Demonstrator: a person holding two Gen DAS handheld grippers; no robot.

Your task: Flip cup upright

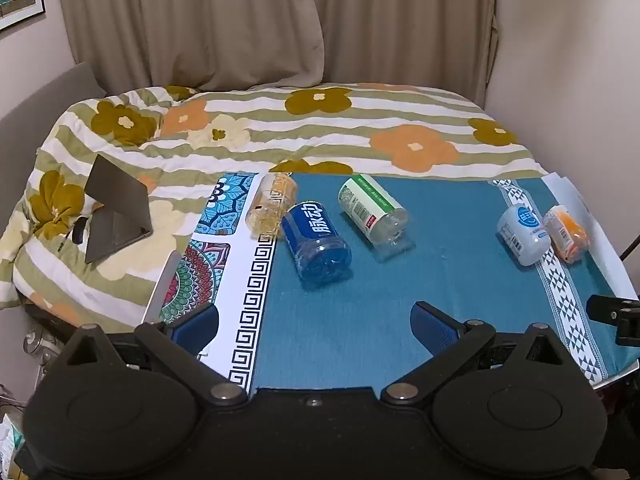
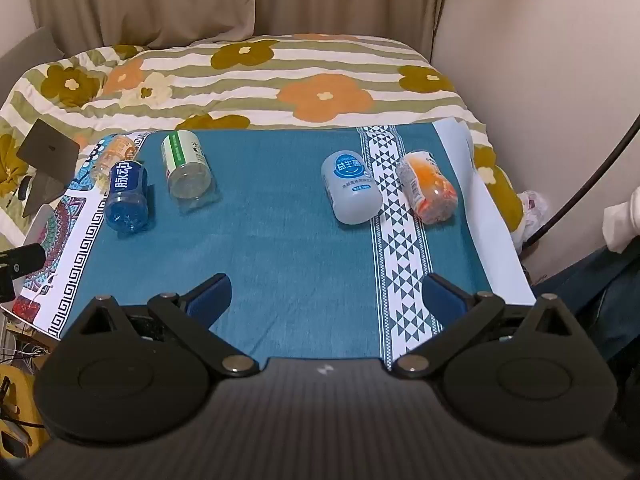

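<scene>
I am holding both tools low over the near edge of the table, and nothing is sitting between the fingers of either one. My left gripper [image 1: 314, 326] is hanging with its blue pads spread wide above the teal cloth [image 1: 380, 300], its left pad lying over the white key-pattern border [image 1: 256, 292]. My right gripper [image 2: 326, 294] is spread just as wide, its right pad sitting beside the white triangle-pattern band [image 2: 394, 232]. Farther out, five cups cut from plastic bottles are lying on their sides. On the left group, the blue cup [image 1: 316, 242] is lying nearest me with its open end facing me, and the yellow-tinted clear cup [image 1: 272, 206] is touching it from the left, resting across the cloth's edge. Just beside the blue one to the right, apart from it, the green-labelled clear cup [image 1: 374, 210] is lying tilted, open end toward me. Well apart on the right, the pale blue-badged cup [image 2: 352, 188] is lying on the teal beside the triangle band, and the orange cup [image 2: 426, 188] is lying just past the band, near it. Beyond the table, a flowered striped quilt [image 1: 320, 128] is covering the bed, a grey tablet in a folded stand [image 1: 116, 208] is propped on it at the left, and beige curtains [image 1: 240, 20] are hanging behind.
</scene>
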